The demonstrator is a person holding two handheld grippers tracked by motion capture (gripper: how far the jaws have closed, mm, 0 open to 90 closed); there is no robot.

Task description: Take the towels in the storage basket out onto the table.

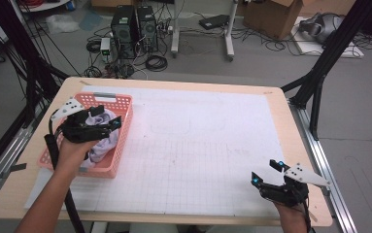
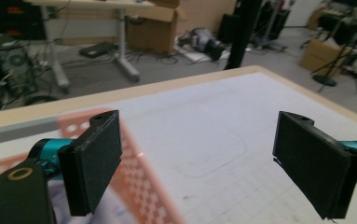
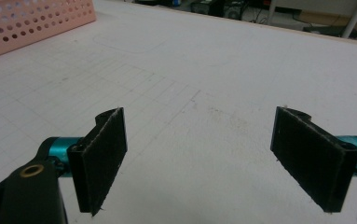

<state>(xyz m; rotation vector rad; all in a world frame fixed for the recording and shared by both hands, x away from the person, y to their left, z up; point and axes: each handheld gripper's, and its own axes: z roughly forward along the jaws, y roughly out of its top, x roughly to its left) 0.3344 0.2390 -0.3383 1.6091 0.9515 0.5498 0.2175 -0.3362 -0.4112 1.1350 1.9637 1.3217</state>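
Over pink basket (image 1: pixel 121 104) with cloth (image 1: pixel 102 141): left gripper (image 1: pixel 107 116) jaws wide, empty; right gripper (image 1: pixel 266 173) likewise, near table's (image 1: pixel 212 85) front edge.

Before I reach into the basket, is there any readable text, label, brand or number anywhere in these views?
None can be read.
Pink basket: no label visible.
White gridded mat: faint pencil lines, no legible writing.
Cardboard box and computer towers beyond the table: any marks too small and blurred.

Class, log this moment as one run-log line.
left gripper: open, over pink plastic basket of pale crumpled cloth | right gripper: open, above white gridded mat
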